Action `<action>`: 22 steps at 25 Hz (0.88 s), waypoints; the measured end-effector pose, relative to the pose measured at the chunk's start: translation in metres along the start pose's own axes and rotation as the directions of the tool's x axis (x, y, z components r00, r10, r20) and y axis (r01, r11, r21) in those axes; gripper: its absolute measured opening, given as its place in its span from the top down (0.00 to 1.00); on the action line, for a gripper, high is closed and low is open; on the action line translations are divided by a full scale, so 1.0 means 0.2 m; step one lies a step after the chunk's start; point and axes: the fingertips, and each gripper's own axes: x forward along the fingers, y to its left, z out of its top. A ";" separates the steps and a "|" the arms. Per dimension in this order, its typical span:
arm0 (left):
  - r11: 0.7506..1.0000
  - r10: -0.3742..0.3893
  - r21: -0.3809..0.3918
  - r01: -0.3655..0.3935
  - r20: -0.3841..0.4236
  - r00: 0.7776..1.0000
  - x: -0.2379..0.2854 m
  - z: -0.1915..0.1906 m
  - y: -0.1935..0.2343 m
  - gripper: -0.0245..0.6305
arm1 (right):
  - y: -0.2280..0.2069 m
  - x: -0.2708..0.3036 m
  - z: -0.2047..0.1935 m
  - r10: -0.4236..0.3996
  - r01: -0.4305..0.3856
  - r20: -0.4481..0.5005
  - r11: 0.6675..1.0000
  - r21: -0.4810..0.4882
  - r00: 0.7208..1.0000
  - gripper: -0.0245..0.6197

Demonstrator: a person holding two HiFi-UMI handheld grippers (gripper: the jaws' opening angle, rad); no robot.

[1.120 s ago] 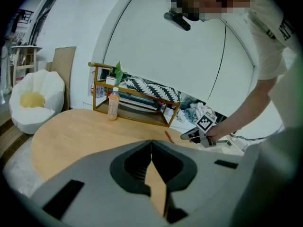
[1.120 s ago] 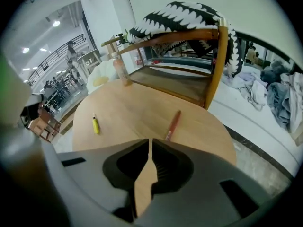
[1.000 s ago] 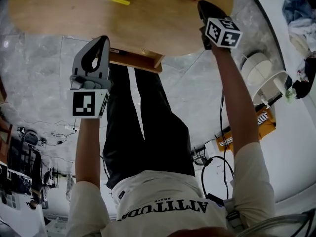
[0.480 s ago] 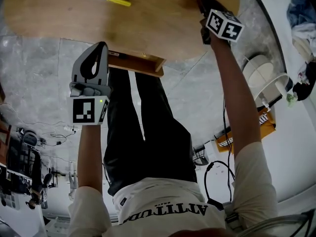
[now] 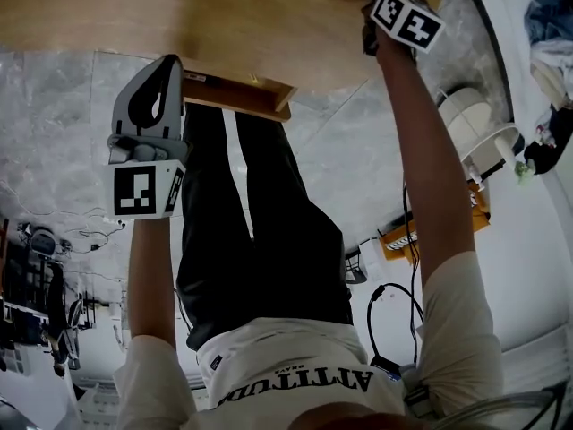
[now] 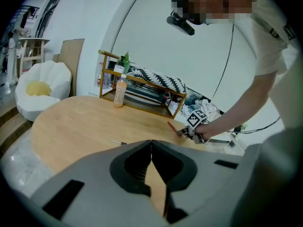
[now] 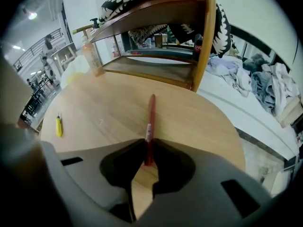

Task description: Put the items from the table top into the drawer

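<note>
While my right tongs [image 7: 149, 148], pitched steeply down, have just been closing and now pinch the slim red pen [image 7: 151, 117] lying on the round wooden surface [image 7: 199, 122], my left tongs [image 6: 151, 148] hang shut, empty.

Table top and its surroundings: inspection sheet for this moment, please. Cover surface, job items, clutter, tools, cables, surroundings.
Surface: round wooden table.
Job's things: red pen and yellow item lie on the table; drawer juts out under its edge.
Clutter: bottle and wooden rack at the far edge.
Tools: left tool, jaws together, nothing between them; right tool, jaws have just been closing, tips on the red pen's near end.
Cables: black cable on the floor.
Surroundings: marble floor, white seat, clothes heap.
</note>
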 end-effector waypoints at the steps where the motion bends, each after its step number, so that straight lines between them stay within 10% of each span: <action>1: 1.000 -0.001 -0.001 0.001 0.001 1.000 -0.01 0.00 0.00 0.93 | 0.01 -0.01 0.00 0.006 -0.006 0.001 1.000 0.000 1.000 0.85; 22: 1.000 0.012 0.001 -0.012 0.010 1.000 -0.13 -0.10 0.05 0.93 | 0.34 -0.18 -0.18 0.148 -0.150 -0.032 0.985 -0.081 0.988 0.85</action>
